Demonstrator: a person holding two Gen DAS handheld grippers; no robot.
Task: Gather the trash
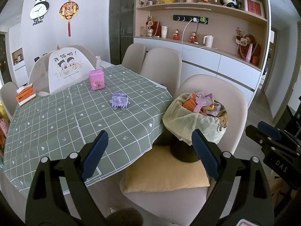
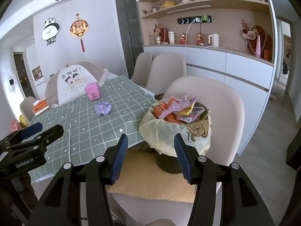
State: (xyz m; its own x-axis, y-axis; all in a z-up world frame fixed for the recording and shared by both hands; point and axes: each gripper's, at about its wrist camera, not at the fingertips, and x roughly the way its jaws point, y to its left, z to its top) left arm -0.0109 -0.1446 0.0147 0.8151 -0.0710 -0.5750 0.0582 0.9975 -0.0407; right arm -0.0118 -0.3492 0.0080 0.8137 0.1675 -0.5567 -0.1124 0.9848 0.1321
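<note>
The lined trash bin (image 2: 175,130) sits just ahead of the right gripper (image 2: 150,156), nearer than the left gripper (image 1: 150,154); both sets of fingers apart, empty.

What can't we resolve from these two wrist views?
- Trash bin base and lower contents: both views, hidden by the yellow bag and top wrappers.
- Under the food cover: both views, opaque.
- Table's near-left edge: left wrist view, cut by the frame.
- Left gripper and right gripper: open, empty.

open tablecloth (image 1: 56,124) ahead | trash bin (image 1: 195,124) blocks chair (image 1: 222,86) seat
</note>
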